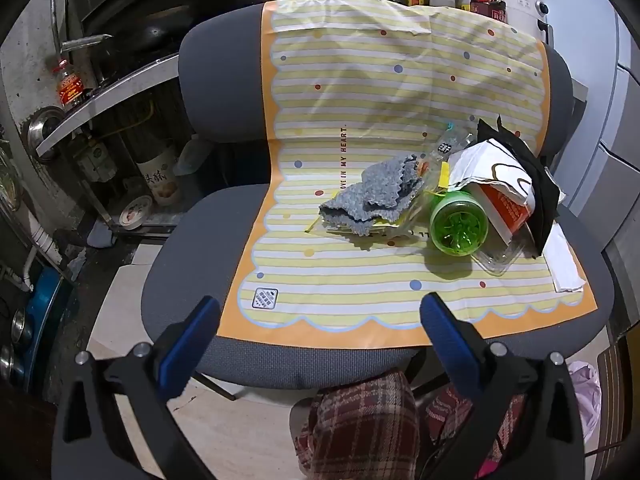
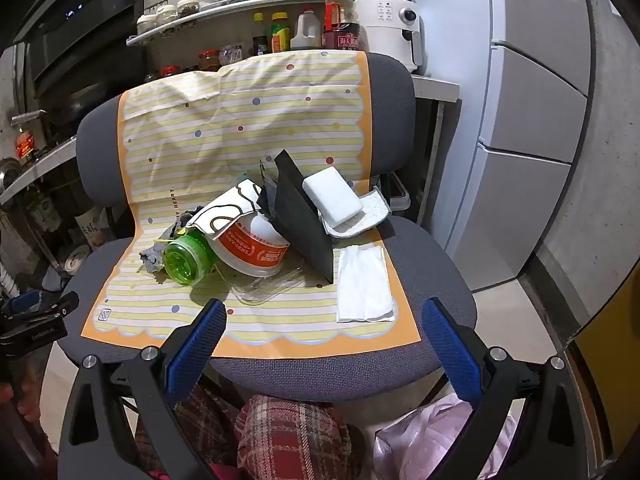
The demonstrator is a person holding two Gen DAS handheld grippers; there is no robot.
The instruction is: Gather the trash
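Both grippers — left gripper [image 1: 320, 324] and right gripper [image 2: 324, 328] — are hanging wide open, empty; start with 1 exposed piece, the white napkin [image 2: 364, 284], pinching its near edge.

Grey chair [image 2: 432, 264] (office type) carries a striped mat [image 2: 248, 312], trash piled on it.

One green bottle [image 2: 186, 258], one orange-and-white paper bowl [image 2: 252, 250], one black bag [image 2: 298, 212], one white sponge [image 2: 332, 194], one white napkin [image 2: 364, 284], one grey cloth [image 1: 372, 196] and one clear plastic tray [image 2: 264, 286] lie mid-frame on one chair [image 2: 432, 264]; one pink bag [image 2: 436, 440] sits lower right.
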